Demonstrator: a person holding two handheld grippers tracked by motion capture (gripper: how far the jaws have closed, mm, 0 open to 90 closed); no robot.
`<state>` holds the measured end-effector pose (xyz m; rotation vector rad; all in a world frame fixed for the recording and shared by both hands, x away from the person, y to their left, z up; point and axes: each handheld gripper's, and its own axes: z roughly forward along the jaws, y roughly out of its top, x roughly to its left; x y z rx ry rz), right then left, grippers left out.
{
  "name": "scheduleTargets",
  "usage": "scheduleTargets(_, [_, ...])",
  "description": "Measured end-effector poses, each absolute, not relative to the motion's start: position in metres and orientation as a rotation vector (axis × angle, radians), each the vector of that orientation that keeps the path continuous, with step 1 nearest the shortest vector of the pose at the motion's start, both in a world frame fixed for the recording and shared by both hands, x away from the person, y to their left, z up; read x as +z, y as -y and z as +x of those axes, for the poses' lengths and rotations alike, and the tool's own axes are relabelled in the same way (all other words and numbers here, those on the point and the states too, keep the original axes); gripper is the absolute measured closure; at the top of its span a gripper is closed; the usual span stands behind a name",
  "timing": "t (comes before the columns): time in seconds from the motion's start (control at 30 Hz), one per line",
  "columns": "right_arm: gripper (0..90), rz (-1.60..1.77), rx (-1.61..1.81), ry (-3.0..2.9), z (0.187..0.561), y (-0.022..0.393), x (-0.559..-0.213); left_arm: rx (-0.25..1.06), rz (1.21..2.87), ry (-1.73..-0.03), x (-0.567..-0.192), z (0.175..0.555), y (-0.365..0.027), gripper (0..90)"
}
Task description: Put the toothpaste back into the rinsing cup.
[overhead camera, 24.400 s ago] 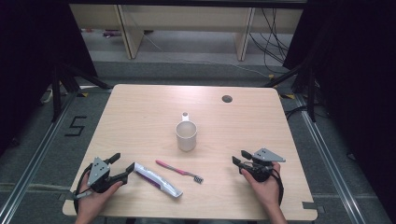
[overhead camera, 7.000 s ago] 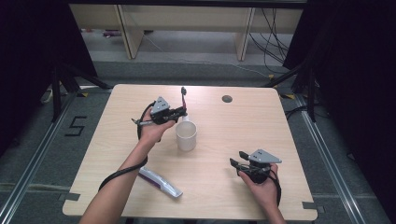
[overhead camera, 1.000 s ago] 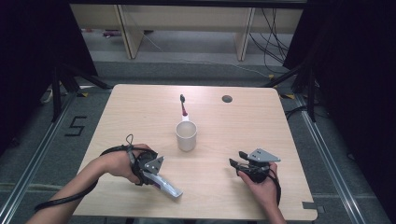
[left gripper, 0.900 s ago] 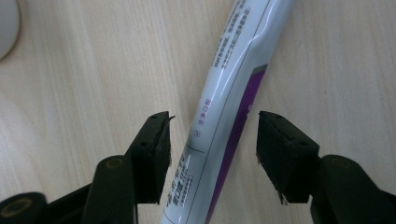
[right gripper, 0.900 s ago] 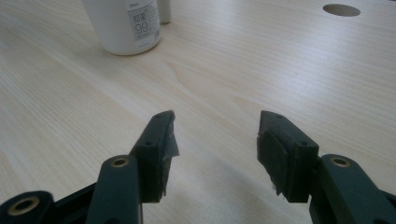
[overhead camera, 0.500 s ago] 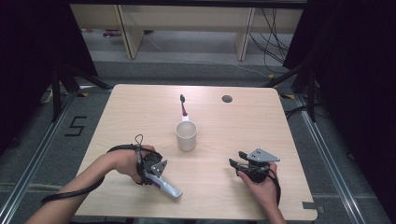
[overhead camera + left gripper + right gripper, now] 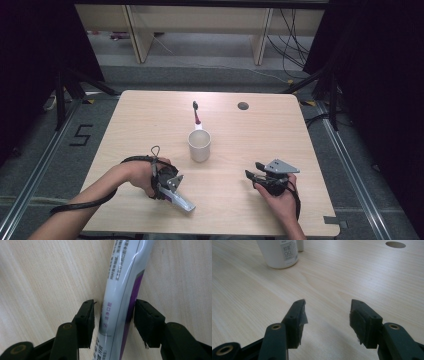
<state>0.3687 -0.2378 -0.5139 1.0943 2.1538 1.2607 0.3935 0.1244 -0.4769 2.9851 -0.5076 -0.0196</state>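
A white and purple toothpaste tube (image 7: 184,203) lies flat near the table's front left. My left gripper (image 7: 169,189) points down over its near end. In the left gripper view the tube (image 7: 125,270) runs between the jaws of the left gripper (image 7: 115,317), which have just been closing. A thin gap remains at the left pad (image 7: 88,316), so the pads are not pressing. A white cup (image 7: 199,145) stands mid-table with a pink toothbrush (image 7: 196,113) upright in it. My right gripper (image 7: 252,175) rests open at the front right, its jaws (image 7: 327,320) with nothing between them.
The wooden table (image 7: 280,135) has a round cable hole (image 7: 243,106) at the back right, which the right gripper view also shows (image 7: 395,244). The cup (image 7: 279,252) stands ahead and left of the right gripper. Dark floor and black frame legs surround the table.
My left hand has shifted a little right onto the tube's near end, and its jaws have narrowed around the tube. The right hand, the cup and the toothbrush have stayed still.
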Motion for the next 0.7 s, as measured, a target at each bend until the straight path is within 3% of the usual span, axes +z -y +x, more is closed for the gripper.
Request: scheduleTargets(0.7, [47.1,1.113,1.266,-2.154,0.3685,0.2375,-0.5139,-0.038,3.005,0.591,-0.4796,0.392,-0.117,55.8])
